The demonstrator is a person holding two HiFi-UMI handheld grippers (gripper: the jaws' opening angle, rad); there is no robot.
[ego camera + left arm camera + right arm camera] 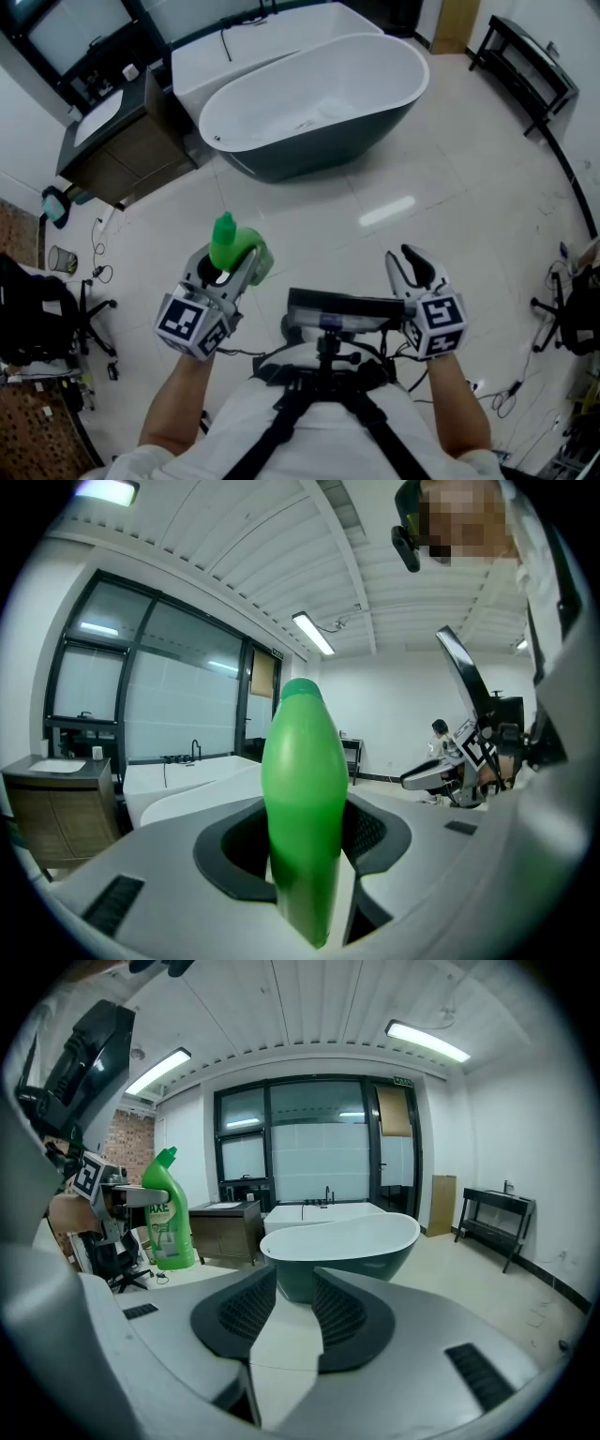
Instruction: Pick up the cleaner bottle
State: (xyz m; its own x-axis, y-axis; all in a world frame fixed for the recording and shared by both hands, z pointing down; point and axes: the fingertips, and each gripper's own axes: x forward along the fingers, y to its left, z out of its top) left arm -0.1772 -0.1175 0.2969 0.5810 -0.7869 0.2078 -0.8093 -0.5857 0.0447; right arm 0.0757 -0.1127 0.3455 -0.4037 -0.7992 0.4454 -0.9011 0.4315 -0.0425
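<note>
Head view: the left gripper [231, 266] clamps the green cleaner bottle [234, 246] upright above the pale floor [469, 169] — on the near side of the bathtub [309, 103] — while the right gripper [410, 267], jaws apart and empty, hovers at right.

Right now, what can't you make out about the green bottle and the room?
- Head view: lower body of the cleaner bottle, hidden by the left gripper.
- Left gripper view: label of the cleaner bottle, turned away from the camera.
- Right gripper view: base of the bathtub, behind the jaws of the right gripper.
</note>
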